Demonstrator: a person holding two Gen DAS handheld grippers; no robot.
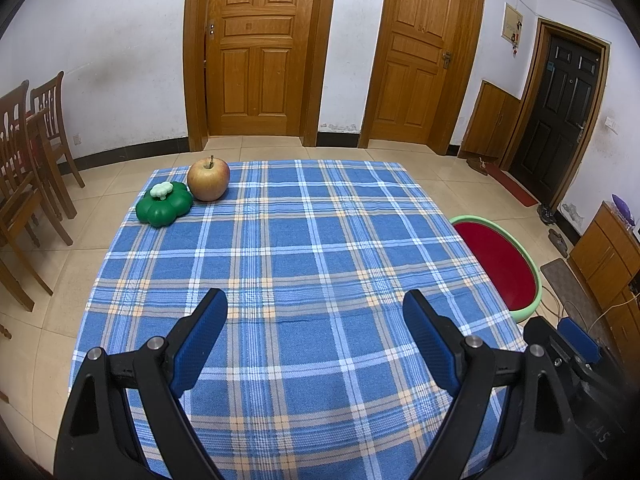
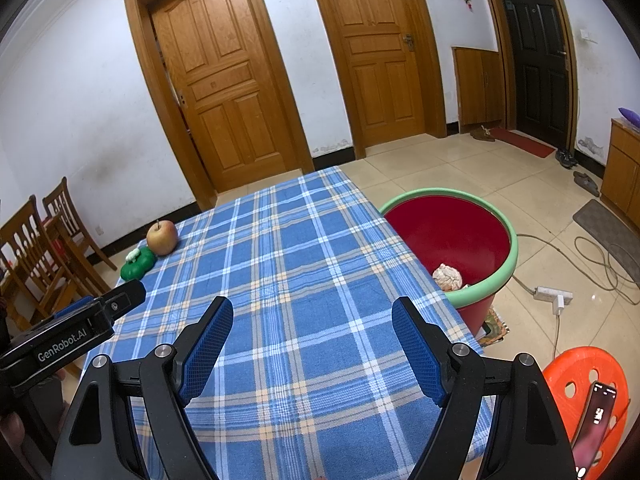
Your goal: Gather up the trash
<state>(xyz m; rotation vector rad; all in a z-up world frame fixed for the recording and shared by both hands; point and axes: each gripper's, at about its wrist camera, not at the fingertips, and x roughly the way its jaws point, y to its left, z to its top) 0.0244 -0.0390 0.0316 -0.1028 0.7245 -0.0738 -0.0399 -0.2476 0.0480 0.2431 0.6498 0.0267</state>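
An apple (image 1: pixel 208 180) sits at the table's (image 1: pixel 304 264) far left corner, touching a toy pumpkin (image 1: pixel 164 205) just nearer. A bucket (image 2: pixel 508 240) stands on the floor right of the table, crumpled paper (image 2: pixel 448 277) inside.

White walls (image 1: pixel 120 60), seemingly wooden doors (image 1: pixel 256 48)

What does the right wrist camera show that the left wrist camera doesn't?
Only the right wrist view shows crumpled paper in the red tub, an orange stool with a phone, and a power strip. Only the left shows the tub's far inside wall, no contents. Both show the apple, green toy, checked cloth and doors.
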